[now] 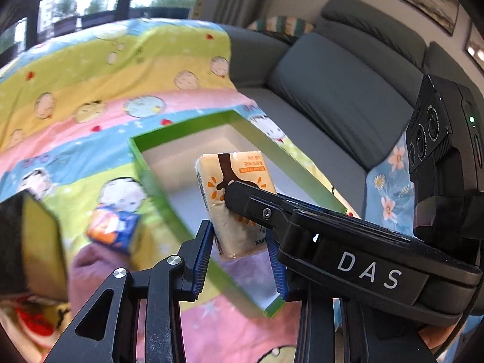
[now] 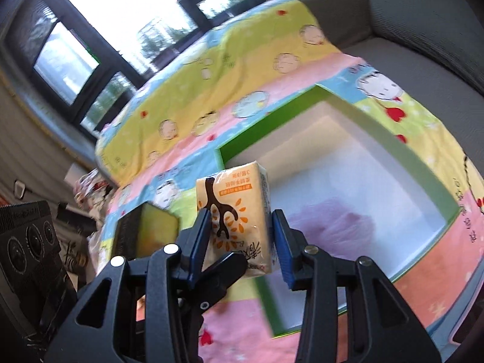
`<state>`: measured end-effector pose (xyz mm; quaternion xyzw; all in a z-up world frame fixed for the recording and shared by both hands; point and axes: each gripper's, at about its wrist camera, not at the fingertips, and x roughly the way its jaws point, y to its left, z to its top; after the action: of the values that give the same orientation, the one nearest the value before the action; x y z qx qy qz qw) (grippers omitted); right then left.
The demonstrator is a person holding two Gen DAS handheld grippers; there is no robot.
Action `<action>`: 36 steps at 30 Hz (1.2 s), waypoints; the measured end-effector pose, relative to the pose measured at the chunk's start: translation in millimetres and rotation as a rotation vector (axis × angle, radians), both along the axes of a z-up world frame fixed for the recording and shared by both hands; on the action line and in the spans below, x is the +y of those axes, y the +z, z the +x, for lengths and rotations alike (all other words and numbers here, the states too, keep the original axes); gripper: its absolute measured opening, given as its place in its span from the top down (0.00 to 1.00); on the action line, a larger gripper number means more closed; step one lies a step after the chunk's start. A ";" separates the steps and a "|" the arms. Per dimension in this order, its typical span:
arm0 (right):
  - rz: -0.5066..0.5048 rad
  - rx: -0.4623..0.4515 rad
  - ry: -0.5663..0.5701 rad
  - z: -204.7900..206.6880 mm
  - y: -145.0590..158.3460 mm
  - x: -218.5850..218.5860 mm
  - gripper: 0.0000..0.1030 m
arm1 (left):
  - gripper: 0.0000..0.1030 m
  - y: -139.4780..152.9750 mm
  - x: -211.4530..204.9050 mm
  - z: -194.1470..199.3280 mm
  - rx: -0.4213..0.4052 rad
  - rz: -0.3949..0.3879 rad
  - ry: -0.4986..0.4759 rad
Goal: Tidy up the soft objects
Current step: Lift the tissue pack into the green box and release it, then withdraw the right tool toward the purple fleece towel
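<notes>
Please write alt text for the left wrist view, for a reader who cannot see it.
Both grippers hold one yellow tissue pack above an open green box: the left gripper from below, the right gripper from the right side. The box lies on a colourful cartoon blanket beside a grey sofa.

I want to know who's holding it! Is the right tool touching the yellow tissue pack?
Touching. The right wrist view shows the right tool with its blue pads pressed against both sides of the tissue pack.
</notes>
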<state>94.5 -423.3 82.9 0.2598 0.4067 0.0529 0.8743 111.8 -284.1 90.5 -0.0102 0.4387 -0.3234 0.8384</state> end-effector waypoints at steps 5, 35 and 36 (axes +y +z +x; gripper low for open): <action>-0.001 0.076 -0.074 7.8 -24.8 -27.8 0.60 | 0.65 -27.0 -33.4 20.9 0.095 0.015 -0.082; -0.150 0.122 -0.190 5.9 -30.3 -55.3 0.30 | 0.40 -28.8 -51.5 31.5 0.096 0.069 -0.070; -0.151 0.108 -0.192 2.0 -24.9 -54.2 0.27 | 0.36 -23.4 -45.0 29.3 0.080 0.067 -0.054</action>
<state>96.5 -477.5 58.0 0.2333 0.4291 -0.0761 0.8693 141.1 -329.1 67.2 0.0167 0.4827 -0.3306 0.8108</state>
